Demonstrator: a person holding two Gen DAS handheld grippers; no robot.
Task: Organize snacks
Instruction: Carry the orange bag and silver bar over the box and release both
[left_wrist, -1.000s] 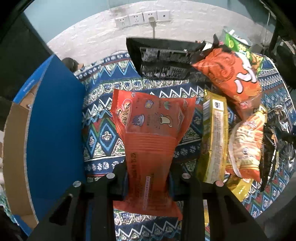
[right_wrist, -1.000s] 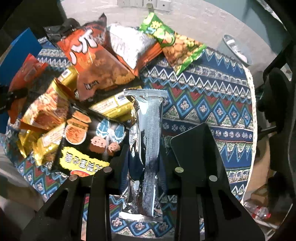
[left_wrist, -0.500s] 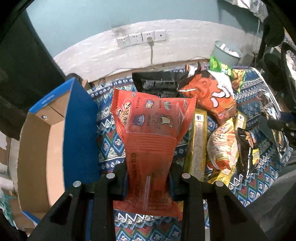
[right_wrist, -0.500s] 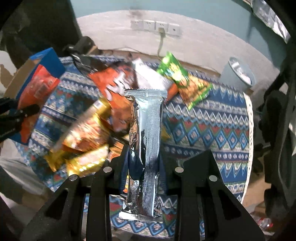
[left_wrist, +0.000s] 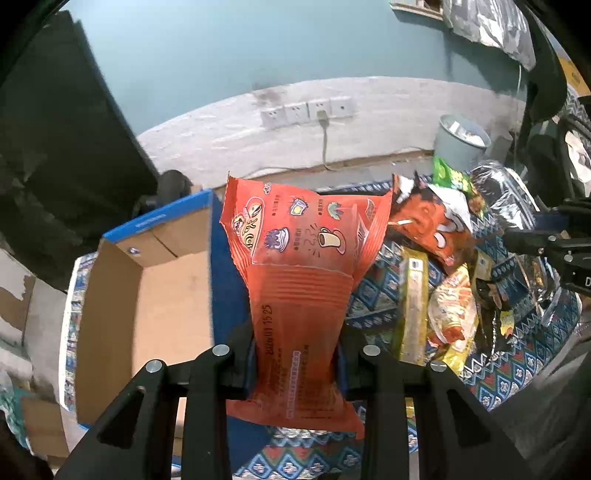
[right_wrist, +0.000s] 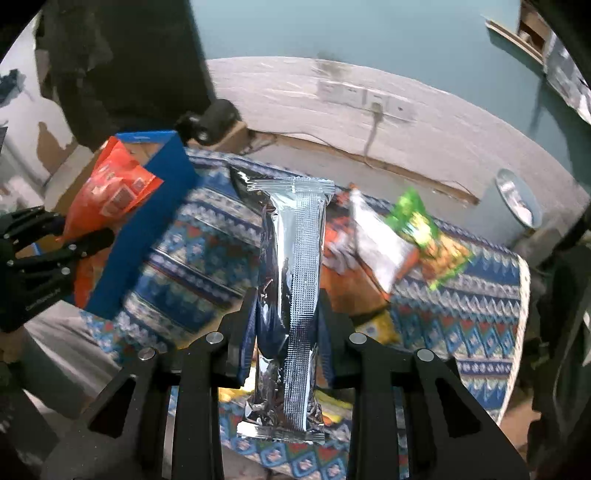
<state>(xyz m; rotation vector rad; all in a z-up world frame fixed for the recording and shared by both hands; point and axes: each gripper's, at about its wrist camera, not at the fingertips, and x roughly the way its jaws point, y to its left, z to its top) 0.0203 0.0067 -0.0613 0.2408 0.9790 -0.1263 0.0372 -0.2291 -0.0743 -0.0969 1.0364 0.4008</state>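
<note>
Snack sorting, early stage, both tools loaded. Nearest the left camera, the left tool (left_wrist: 297, 354) stands narrowed onto the lower half of an orange snack packet (left_wrist: 299, 280), its pads pressing the packet's two sides so that the printed upper end fans out above and ahead of the fingers. Nearest the right camera, the right tool (right_wrist: 286, 328) is likewise clamped on a long silver foil packet (right_wrist: 295, 280), which stands upright between the fingers with its crimped top ahead of them. Both packets hang clear of the patterned surface (right_wrist: 476, 328) below. Just left of and ahead of the left tool lies the open cardboard box (left_wrist: 147, 295) with blue outer walls; as much of its brown interior as shows holds no snack, so nothing appears sorted yet. To the right of the left tool, and ahead of the right one, the remaining pile rests on the surface: a yellow packet (left_wrist: 415, 295), an orange-and-white bag (left_wrist: 454, 314), a large orange bag (left_wrist: 432, 225) and a green packet (right_wrist: 424, 229) farther back. Judged from this layout, the two held packets await placing, presumably in the box, and most of the pile is untouched. Beyond the surface stand a grey bin (left_wrist: 461, 146) and wall sockets (left_wrist: 306, 110).
</note>
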